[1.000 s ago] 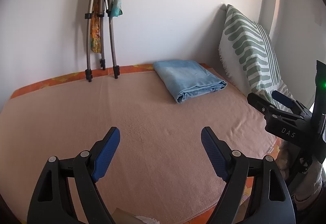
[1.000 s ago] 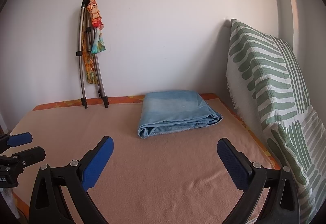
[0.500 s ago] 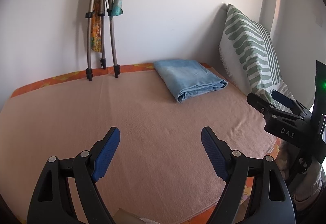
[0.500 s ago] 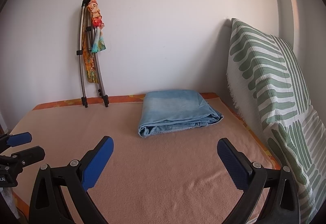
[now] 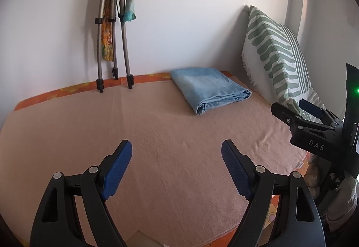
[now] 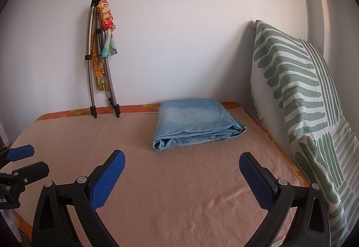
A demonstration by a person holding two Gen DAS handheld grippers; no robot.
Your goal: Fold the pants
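Item one: your left claw (image 5: 176,150), jaws spread wide with nothing between the blue pads (image 5: 116,170), hanging over the near part of the bed, tilted down toward the blanket.

Item two: your right claw (image 6: 181,165), jaws likewise spread wide and empty, over the near part of the same bed. In the left wrist view it shows at the right edge, beside the left claw and apart from it.

Item three: the pants (image 6: 195,122), light blue denim, already folded into a flat rectangular bundle. They lie on the far side of the bed, close to the wall, with the rolled fold edge facing you. They sit well ahead of both claws and touch neither. From the left claw they lie ahead and to the right (image 5: 211,88); from the right claw they lie almost straight ahead, a little left of centre.

Item four: the blanket (image 6: 179,190), peach-coloured, covering the bed under the pants, with an orange patterned sheet showing along its edges.

Item five: the pillow (image 6: 298,98), white with green stripes, propped upright to the right of the pants.

Item six: a folded tripod (image 5: 112,29), leaning on the wall at the far left, with a colourful cloth tied to it.
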